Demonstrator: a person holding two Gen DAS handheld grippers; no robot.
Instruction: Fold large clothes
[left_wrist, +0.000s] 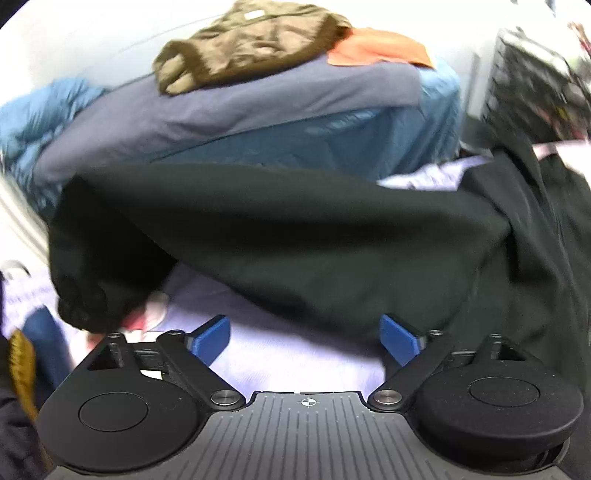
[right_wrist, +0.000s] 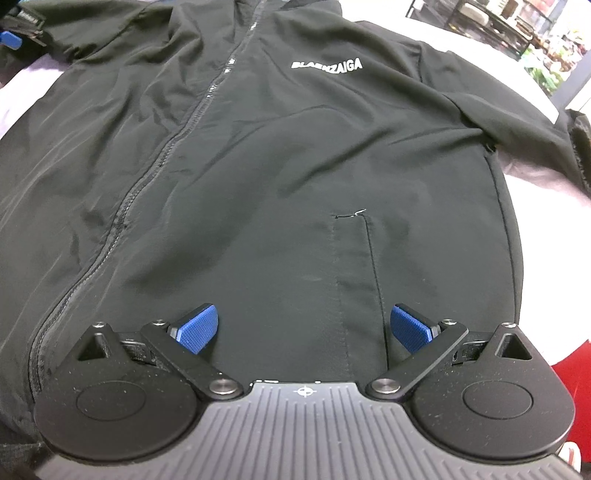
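A black zip jacket (right_wrist: 280, 177) with a white chest logo (right_wrist: 327, 67) lies front up on a pale lilac surface (right_wrist: 546, 188). My right gripper (right_wrist: 304, 326) hovers over its lower hem beside a pocket seam, jaws open, nothing between the blue pads. In the left wrist view the jacket's black sleeve (left_wrist: 266, 236) stretches across the middle, its cuff (left_wrist: 85, 302) drooping at the left. My left gripper (left_wrist: 304, 338) stands wide open just below the sleeve, over the lilac surface (left_wrist: 295, 350), holding nothing. The picture is blurred by motion.
Behind the sleeve a pile of clothes rises: a blue-grey garment (left_wrist: 229, 107), teal fabric (left_wrist: 369, 140), an olive jacket (left_wrist: 243, 44) and an orange piece (left_wrist: 384, 48). A dark shelf rack (left_wrist: 535, 85) stands at the right. Something red (right_wrist: 576, 384) lies at the surface's right edge.
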